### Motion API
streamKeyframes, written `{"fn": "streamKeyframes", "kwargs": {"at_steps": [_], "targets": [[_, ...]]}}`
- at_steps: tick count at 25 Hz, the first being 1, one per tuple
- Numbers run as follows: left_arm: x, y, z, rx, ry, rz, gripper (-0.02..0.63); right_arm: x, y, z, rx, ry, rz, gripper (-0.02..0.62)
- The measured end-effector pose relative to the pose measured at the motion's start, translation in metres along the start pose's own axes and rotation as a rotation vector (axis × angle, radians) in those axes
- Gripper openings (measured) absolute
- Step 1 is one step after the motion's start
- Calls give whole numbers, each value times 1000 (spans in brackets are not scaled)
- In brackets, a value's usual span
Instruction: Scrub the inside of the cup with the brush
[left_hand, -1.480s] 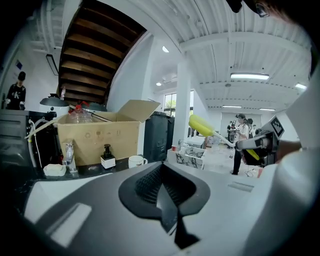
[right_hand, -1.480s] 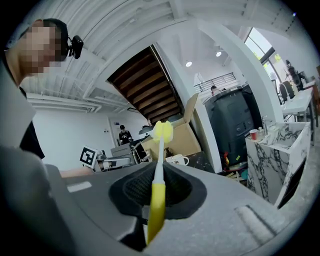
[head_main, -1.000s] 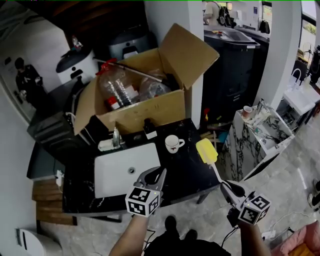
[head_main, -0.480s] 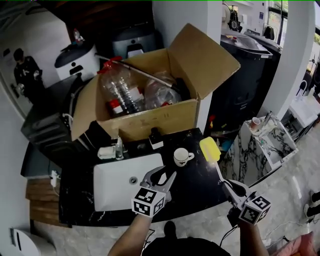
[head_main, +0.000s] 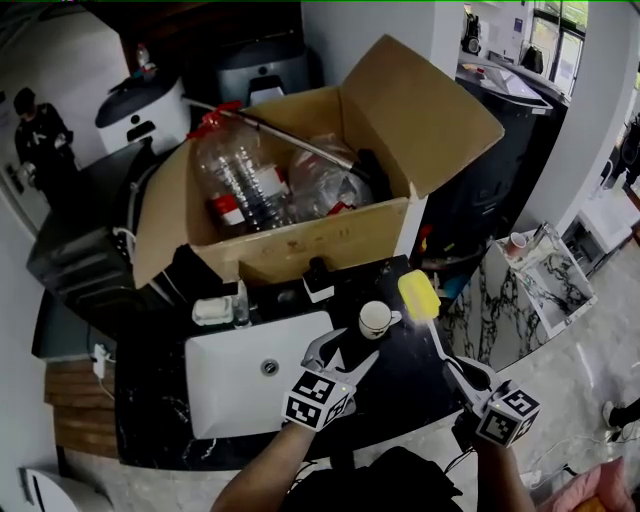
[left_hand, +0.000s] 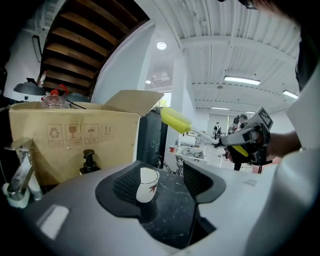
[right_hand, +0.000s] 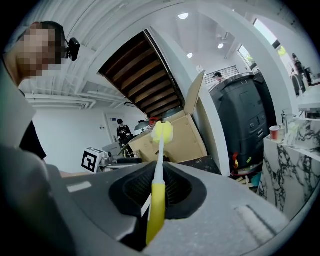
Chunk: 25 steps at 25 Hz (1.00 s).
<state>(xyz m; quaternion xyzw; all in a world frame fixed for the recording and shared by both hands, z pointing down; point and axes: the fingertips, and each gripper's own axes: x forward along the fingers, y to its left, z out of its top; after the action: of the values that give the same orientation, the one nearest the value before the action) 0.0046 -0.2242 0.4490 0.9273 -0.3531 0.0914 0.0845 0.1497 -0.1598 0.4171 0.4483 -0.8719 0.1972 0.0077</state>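
Two grippers are in our hands. Our left gripper (head_main: 343, 352) has its jaws opening, and neither pad touches the cup (head_main: 376, 318). The cup stands upright on the dark counter (head_main: 405, 368) just beyond the jaw tips, in line with the gap and nearer the left pad. A white sink (head_main: 235, 385) lies to the cup's left. Our right gripper (head_main: 463, 374) is clamped on the handle of the brush (head_main: 418, 296), whose yellow head is raised just right of the cup.
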Motion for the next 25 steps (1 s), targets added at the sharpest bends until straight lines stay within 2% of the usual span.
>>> {"fn": "streamKeyframes", "kwargs": {"at_steps": [8, 14, 19, 25], "targets": [[34, 9, -13, -6, 26, -20, 353, 13, -18, 2, 24, 21, -2, 43], [61, 23, -33, -12, 67, -1, 400, 27, -35, 10, 99, 26, 25, 43], [78, 33, -50, -19, 97, 10, 419, 33, -57, -3, 55, 90, 22, 43], [99, 39, -63, -6, 129, 4, 437, 38, -72, -9, 72, 126, 19, 43]]}}
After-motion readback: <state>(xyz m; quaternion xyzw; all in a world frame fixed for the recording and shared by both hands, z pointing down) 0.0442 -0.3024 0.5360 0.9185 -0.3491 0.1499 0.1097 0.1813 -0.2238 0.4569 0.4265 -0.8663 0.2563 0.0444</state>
